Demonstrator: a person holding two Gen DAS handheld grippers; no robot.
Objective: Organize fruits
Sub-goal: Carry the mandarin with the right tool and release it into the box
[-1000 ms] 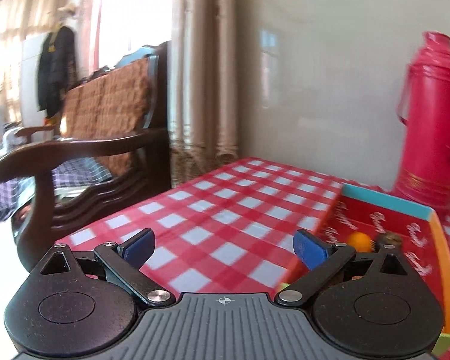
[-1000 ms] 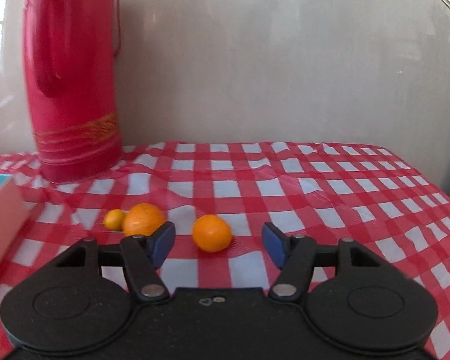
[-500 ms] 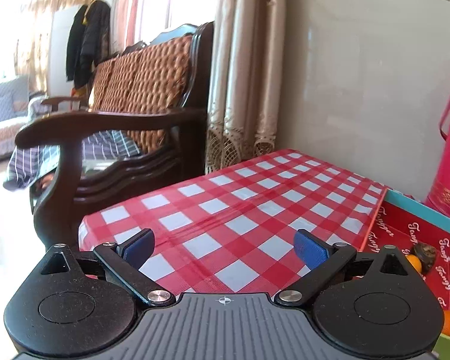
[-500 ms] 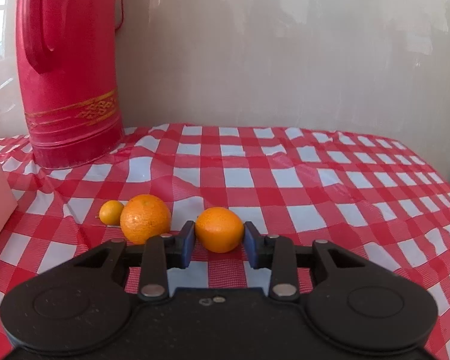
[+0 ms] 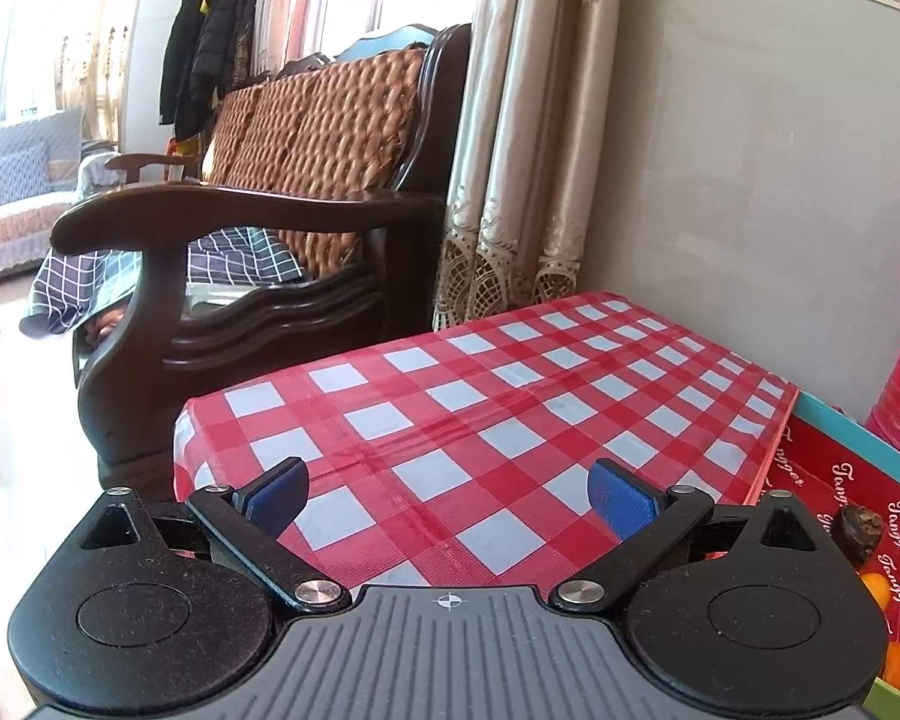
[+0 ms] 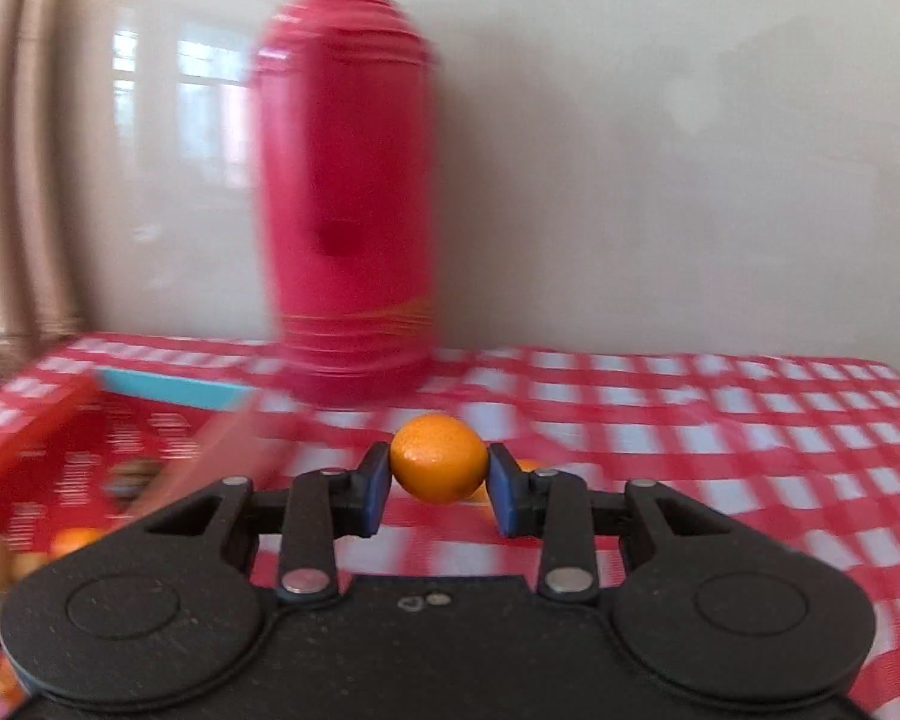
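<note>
A domestic room: a worktop [image 5: 510,420] under a red-and-white checked cloth stands against a pale glossy wall, with a dark wooden armchair [image 5: 258,252] and a curtain [image 5: 522,138] beyond its left end. A red thermos flask [image 6: 348,204] stands upright at the worktop's back edge, against the wall. The right tool [image 6: 439,480] is clamped on a mandarin orange [image 6: 439,457], one blue pad pressing each side across the fruit's widest part, a hold that appears chosen to keep the round fruit from rolling out. The orange is clear of the cloth, and the heavy blur suggests it is in transit. Just behind the right pad a second orange fruit [image 6: 528,465] shows partly, apparently awaiting collection. At the worktop's left lies a shallow red printed tray [image 6: 54,462] with a blue far rim; it holds several orange fruits and a dark brown item, indistinct through blur. Judged the destination, since fruit is already gathered there. The left tool [image 5: 450,495] stands wide open and empty over the worktop's front-left portion, beside the tray's left edge, seemingly held clear of the delivery path.
</note>
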